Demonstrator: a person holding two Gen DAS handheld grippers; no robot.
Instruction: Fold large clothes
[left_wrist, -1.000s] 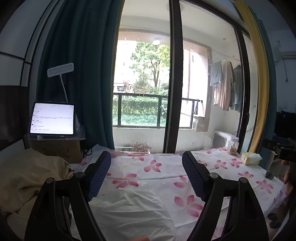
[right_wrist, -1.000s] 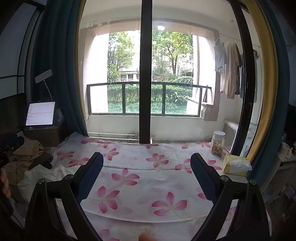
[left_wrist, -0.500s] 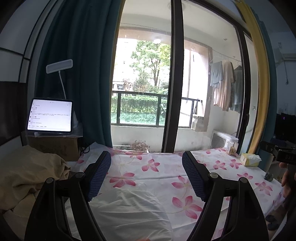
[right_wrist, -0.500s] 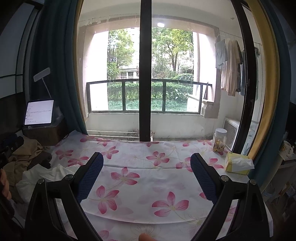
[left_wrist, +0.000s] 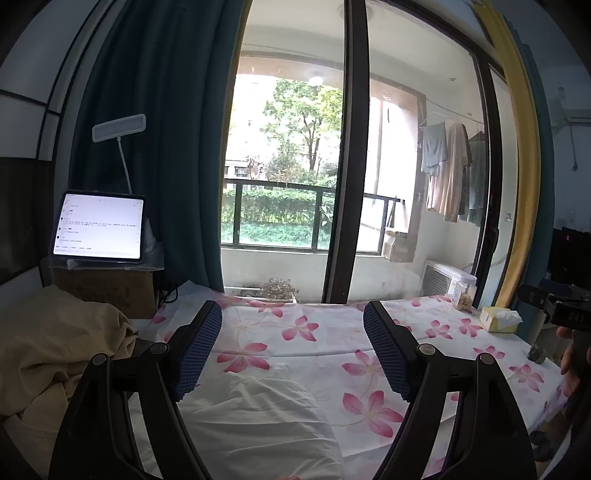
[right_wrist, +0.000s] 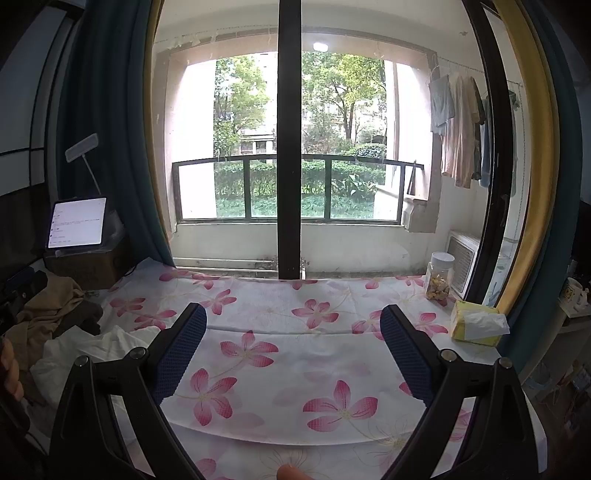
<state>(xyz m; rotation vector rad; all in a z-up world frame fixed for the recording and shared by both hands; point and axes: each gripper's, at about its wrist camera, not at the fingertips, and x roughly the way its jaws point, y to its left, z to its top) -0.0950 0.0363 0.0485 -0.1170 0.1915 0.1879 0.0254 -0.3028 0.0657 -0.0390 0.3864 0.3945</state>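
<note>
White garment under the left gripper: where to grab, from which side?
Hedged call: take the rounded far edge of the white garment, where it humps up off the floral sheet, coming from above with the left gripper. Its jaws are open and already straddle that hump. The beige pile crowds its left side, so keep to the edge's right half. The right gripper is open over bare sheet.

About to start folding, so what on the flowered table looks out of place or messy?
Only the clothes: a white garment and tan ones lie crumpled in a heap at the table's left end. Nothing looks spilled or damaged.
</note>
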